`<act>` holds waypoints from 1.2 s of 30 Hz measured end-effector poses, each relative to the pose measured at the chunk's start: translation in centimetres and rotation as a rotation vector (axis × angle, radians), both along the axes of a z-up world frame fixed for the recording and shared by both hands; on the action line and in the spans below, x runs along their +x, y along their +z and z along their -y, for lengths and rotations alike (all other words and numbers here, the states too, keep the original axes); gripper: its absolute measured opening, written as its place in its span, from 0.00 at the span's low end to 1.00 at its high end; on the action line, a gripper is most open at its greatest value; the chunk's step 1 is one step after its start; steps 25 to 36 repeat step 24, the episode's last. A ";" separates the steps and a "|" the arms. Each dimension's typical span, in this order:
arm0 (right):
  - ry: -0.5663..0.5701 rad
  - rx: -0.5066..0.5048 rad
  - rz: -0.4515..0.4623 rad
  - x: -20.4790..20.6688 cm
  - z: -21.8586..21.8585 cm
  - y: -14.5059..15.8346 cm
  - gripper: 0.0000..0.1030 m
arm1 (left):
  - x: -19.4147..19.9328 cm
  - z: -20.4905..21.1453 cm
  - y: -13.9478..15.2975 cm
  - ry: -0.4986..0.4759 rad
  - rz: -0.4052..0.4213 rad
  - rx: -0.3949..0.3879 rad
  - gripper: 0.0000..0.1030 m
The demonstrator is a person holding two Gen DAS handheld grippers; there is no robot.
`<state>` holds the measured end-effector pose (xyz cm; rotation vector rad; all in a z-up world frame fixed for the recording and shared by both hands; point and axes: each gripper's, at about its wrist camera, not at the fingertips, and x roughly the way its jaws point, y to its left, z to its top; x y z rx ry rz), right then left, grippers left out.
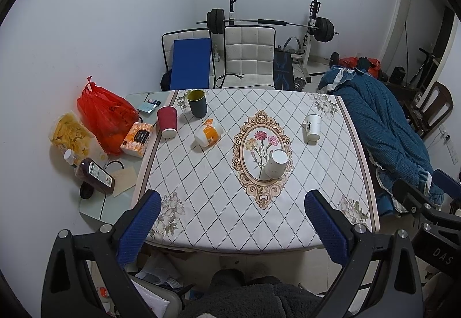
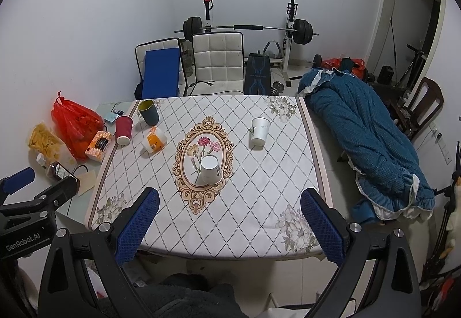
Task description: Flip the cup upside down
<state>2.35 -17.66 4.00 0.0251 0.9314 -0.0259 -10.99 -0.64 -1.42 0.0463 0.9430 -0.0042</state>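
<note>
A white paper cup (image 1: 276, 163) stands upside down on the flower medallion in the middle of the table; it also shows in the right wrist view (image 2: 211, 170). A second white paper cup (image 1: 312, 127) stands upright at the right rear (image 2: 260, 132). A red paper cup (image 1: 167, 122) and a dark green mug (image 1: 197, 103) stand upright at the left rear. An orange-and-white cup (image 1: 208, 132) lies on its side near them. My left gripper (image 1: 232, 227) and my right gripper (image 2: 229, 227) are both open and empty, held above the table's near edge.
The table (image 1: 201, 202) has a diamond-pattern cloth. Left of it, a side surface holds a red bag (image 1: 105, 116), a tissue box (image 1: 137, 139), snacks and bottles. Two chairs (image 1: 249, 55) and a barbell rack stand behind. A blue blanket (image 1: 383, 127) lies on the right.
</note>
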 end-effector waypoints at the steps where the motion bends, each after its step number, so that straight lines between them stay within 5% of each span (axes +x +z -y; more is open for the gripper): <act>1: 0.000 0.002 0.000 0.0 0.0 0.0 0.98 | 0.0 0.0 0.0 -0.001 0.001 0.002 0.99; 36: 0.000 0.006 -0.006 0.2 -0.6 -0.1 0.98 | 0.5 0.3 0.3 -0.013 -0.009 -0.001 0.99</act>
